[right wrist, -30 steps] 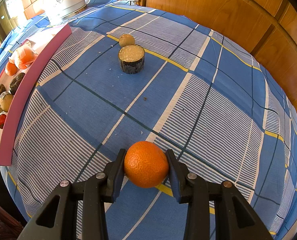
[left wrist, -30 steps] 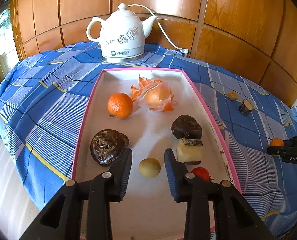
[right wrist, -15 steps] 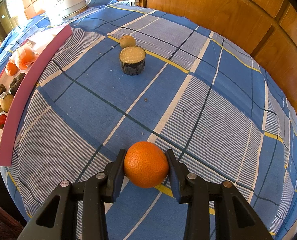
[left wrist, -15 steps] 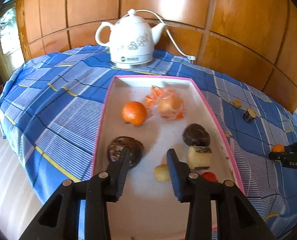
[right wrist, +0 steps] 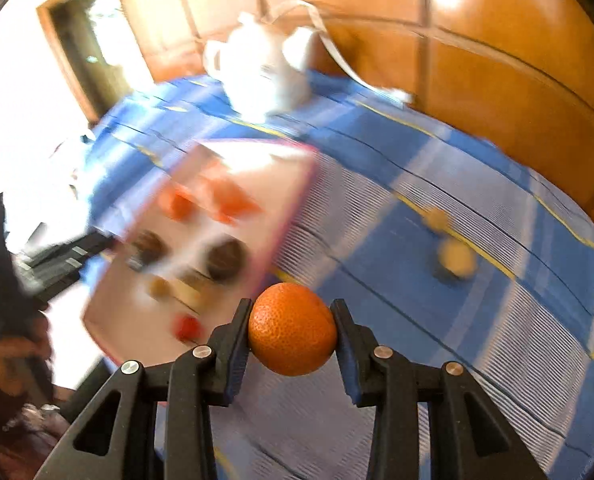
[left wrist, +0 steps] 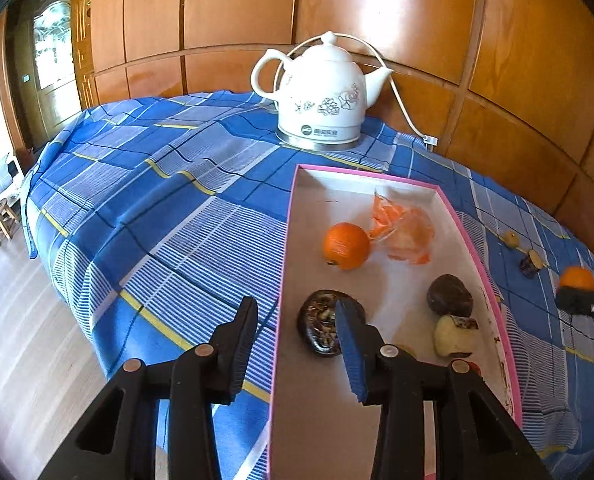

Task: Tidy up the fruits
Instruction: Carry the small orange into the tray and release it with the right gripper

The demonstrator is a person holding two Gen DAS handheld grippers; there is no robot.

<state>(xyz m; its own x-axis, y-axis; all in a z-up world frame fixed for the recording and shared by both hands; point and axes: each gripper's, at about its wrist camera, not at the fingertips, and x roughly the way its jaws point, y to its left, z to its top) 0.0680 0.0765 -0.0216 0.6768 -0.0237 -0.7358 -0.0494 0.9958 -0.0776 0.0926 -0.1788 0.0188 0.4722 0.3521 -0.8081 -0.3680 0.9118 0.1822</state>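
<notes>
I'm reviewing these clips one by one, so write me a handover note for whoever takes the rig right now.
Right gripper: shut on a tangerine, lifted off the blue cloth.
Left gripper: jaws just opened, nothing between them, above the pink-edged tray's left rim.
Done: an orange, a bagged fruit, two dark fruits and smaller pieces lie in the tray.
Left: put the tangerine in the tray, then fetch the small round fruit and the cut piece from the cloth.

We see bare floor in the near half of the pink-rimmed tray (left wrist: 287,280); fruit crowds from 12 to 3 o'clock. The white kettle (left wrist: 321,96) blocks 12 o'clock beyond it. The blue cloth (left wrist: 157,208) at 9 o'clock lies open.
</notes>
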